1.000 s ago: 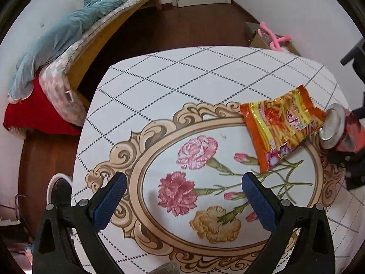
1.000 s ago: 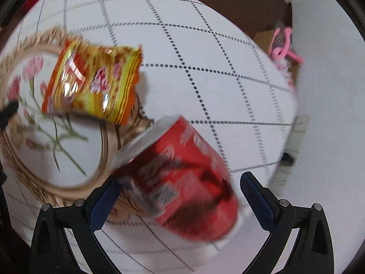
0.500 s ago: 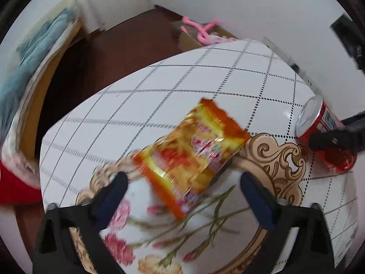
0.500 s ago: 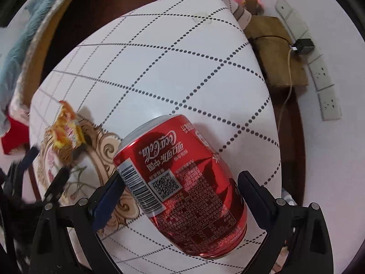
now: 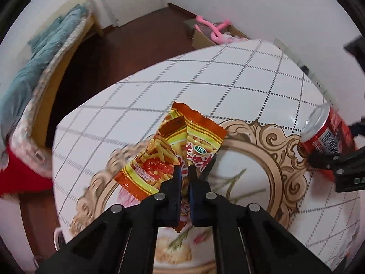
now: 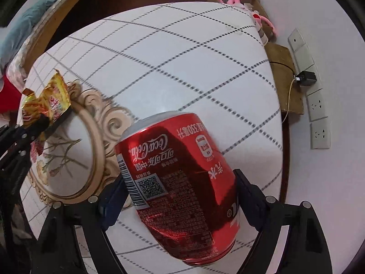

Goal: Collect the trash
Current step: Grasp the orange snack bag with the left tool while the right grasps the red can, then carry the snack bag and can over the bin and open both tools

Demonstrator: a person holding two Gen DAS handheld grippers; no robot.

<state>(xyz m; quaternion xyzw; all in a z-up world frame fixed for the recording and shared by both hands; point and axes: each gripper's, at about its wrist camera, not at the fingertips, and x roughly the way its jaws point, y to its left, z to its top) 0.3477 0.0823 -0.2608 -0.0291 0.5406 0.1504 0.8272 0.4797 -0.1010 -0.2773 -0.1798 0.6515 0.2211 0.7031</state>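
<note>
Left wrist view: the left gripper has its jaws clenched on the near end of an orange snack bag, which creases along the middle where the blue pads pinch it. The rest of the bag fans out ahead of the jaws over the table, whose white cloth has a dotted diamond grid and a gilt floral frame printed on it. Whether the far end of the bag touches the cloth cannot be told. Far to the right of the jaws a red can lies tilted, its silver top towards this camera, with the right gripper's dark fingers on either side of it. Only this view shows the bag's printing and the pinch itself. Beyond the table a bed with a teal blanket sits to the left and a cardboard box with a pink toy further back.

Right wrist view: the right gripper has just been closing, and the can now sits between its jaws, both pads against its sides, grasping it. The can points away and slightly left, its label upside down, barcode and square code readable, details the other view lacks. Ahead of the jaws lies bare cloth. Far to the left, the bag appears small and crumpled in the left gripper's tips. To the right, wall sockets with a plugged-in black charger appear only here.
</note>
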